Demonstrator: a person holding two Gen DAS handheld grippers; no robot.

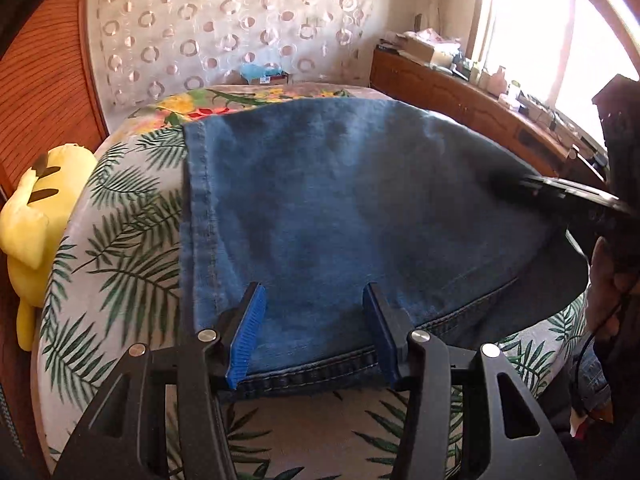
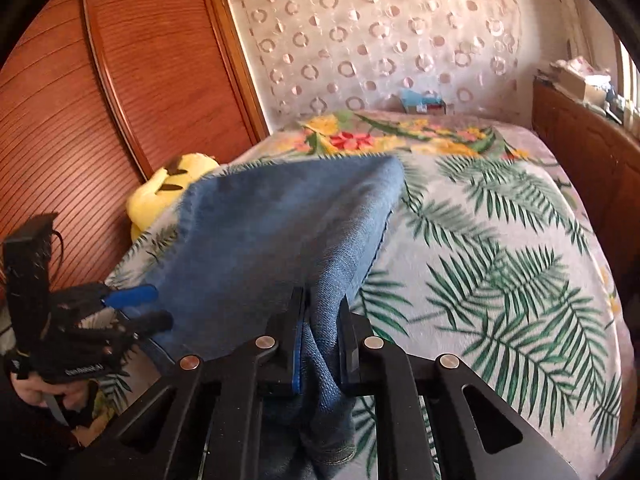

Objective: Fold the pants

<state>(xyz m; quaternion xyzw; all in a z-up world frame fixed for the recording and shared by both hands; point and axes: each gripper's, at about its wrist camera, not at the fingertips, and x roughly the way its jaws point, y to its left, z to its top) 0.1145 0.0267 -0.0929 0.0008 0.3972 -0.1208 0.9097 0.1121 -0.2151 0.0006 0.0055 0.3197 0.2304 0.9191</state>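
Right claw (image 2: 320, 344) is clamped on a bunched edge of the jeans (image 2: 280, 232) right at its tips, lifting it off the bed (image 2: 500, 240). Left claw (image 1: 316, 332) stands half open over the near hem — gripping nothing — and the denim's long axis runs away toward the far headboard.

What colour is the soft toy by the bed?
The plush toy is yellow with dark markings, clearest in the left wrist view.

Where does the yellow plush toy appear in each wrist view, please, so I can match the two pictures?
Left wrist view: the plush toy lies at the far left edge, beside the bed, against the wooden door.
Right wrist view: it sits left of centre, behind the lifted jeans.
Shared landmark: the circle-patterned curtain behind the bed.
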